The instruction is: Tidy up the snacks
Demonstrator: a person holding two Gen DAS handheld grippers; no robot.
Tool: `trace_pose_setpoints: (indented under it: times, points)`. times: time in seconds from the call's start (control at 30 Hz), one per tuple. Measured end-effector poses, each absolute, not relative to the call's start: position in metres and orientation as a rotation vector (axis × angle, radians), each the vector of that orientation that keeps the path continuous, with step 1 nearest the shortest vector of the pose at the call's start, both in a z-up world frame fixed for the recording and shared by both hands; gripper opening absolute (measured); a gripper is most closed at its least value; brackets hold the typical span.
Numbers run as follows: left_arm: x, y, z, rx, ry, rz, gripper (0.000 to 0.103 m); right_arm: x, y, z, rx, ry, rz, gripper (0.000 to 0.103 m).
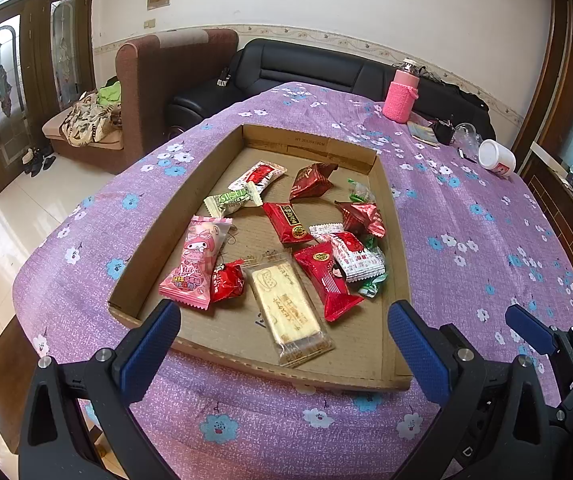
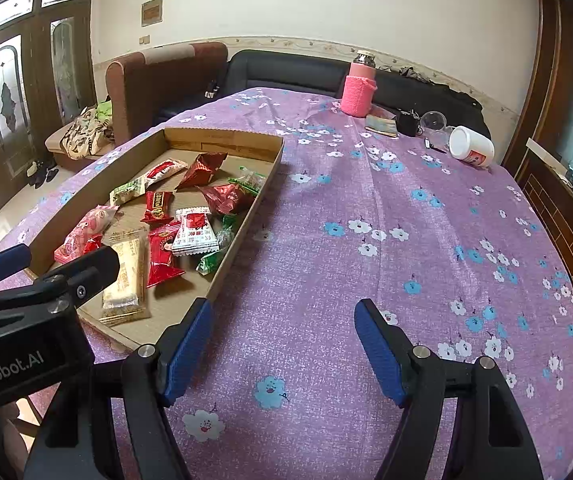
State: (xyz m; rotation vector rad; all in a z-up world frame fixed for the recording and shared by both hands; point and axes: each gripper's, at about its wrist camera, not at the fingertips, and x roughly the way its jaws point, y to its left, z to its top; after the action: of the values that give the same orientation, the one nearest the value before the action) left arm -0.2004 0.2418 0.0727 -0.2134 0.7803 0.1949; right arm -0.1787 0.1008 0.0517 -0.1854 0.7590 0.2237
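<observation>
A shallow cardboard tray (image 1: 390, 216) (image 2: 242, 236) lies on the purple flowered tablecloth and holds several wrapped snacks: a pink bag (image 1: 198, 260), a clear-wrapped cracker bar (image 1: 286, 308) (image 2: 124, 280), red packets (image 1: 286, 222) (image 2: 160, 258), a green-white candy (image 1: 232, 202). My left gripper (image 1: 284, 332) is open and empty, hovering over the tray's near edge, straddling the cracker bar. My right gripper (image 2: 282, 328) is open and empty over bare cloth, just right of the tray. The left gripper also shows at the left of the right wrist view (image 2: 26, 268).
A pink knit-covered bottle (image 1: 401, 94) (image 2: 358, 88), a white jar on its side (image 1: 496, 157) (image 2: 471, 146), a clear cup (image 2: 433, 122) and small items stand at the table's far right. Sofas (image 1: 306, 68) lie beyond the table; a wooden cabinet (image 2: 558, 208) is at the right.
</observation>
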Motion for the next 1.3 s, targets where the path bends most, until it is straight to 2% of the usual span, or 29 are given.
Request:
trace_pose_setpoints:
  times: [1.3]
  points:
    - [-0.2012,0.2408,0.0706,-0.215,0.782,0.197,0.103,-0.1788,0.1014,0.0490,-0.188,0.753,0.232,0.078]
